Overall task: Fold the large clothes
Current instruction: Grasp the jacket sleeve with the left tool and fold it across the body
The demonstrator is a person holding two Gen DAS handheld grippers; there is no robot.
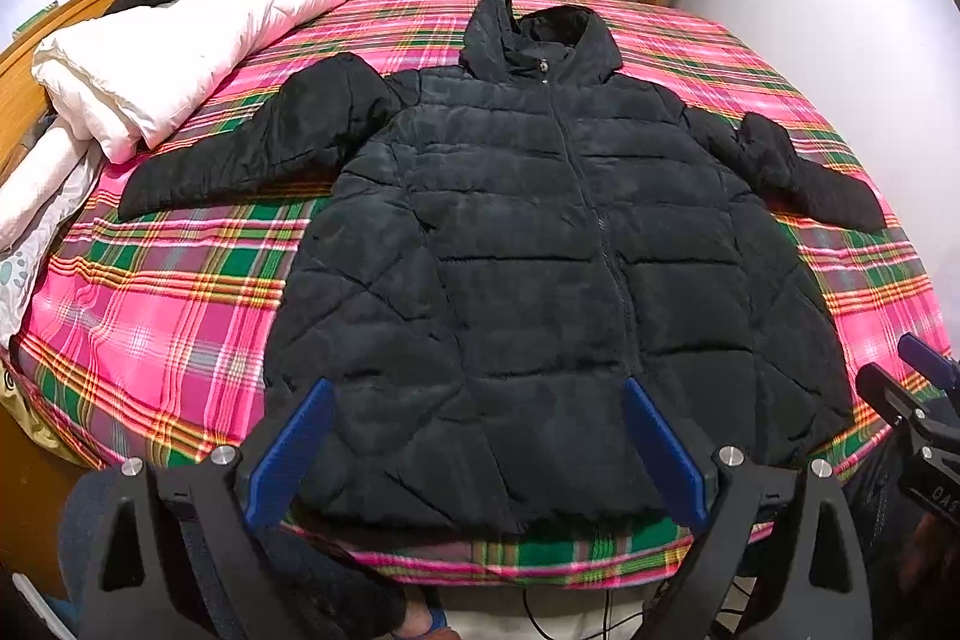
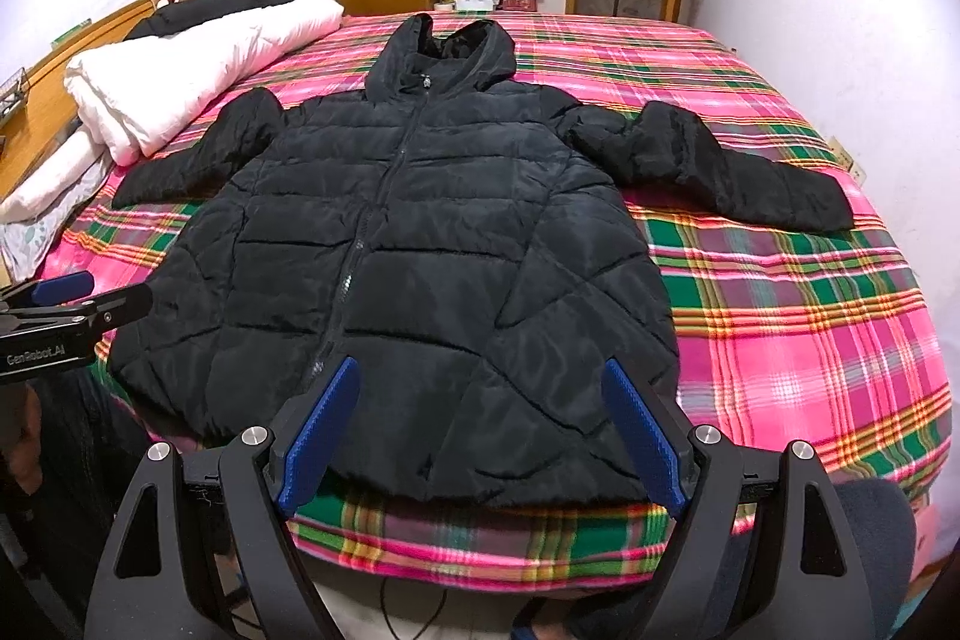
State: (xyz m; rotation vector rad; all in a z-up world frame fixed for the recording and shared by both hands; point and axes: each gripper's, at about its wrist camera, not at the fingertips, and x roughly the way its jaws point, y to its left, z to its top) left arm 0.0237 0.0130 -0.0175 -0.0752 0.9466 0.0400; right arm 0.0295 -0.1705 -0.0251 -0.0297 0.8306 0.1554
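Jacket: we see a black hooded puffer jacket (image 1: 540,244) lying face up and zipped on the plaid bed cover (image 1: 162,304), hood towards the far wall, hem at the near edge of the bed.
Sleeves: both are spread outward — the left sleeve (image 1: 240,154) reaches towards the white duvet (image 1: 168,64), the right sleeve (image 2: 738,172) lies on bare plaid with a kink near the elbow.
Left gripper: our left gripper (image 1: 474,442) hangs above the hem with its blue fingers (image 1: 288,454) spread wide, holding nothing.
Right gripper: our right gripper (image 2: 480,430) is likewise released, jaws apart over the hem, nothing between them.
Stage: we judge no fold is made yet; the jacket is only laid flat.
Risk, slippery shell: the glossy fabric looks slick and puffy, so a shallow pinch may catch only the top layer and the back panel may stay behind.
Risk, springy filling: a folded sleeve or side may spring open unless we press it down.
Risk, near edge: the hem sits close to the edge of the bed — a pull towards us could drag the jacket off.
Risk, duvet: the left cuff lies near the duvet, and a wide sweep could snag it.
Risk, crossing: the two grippers are close together, so they may knock each other over the middle.
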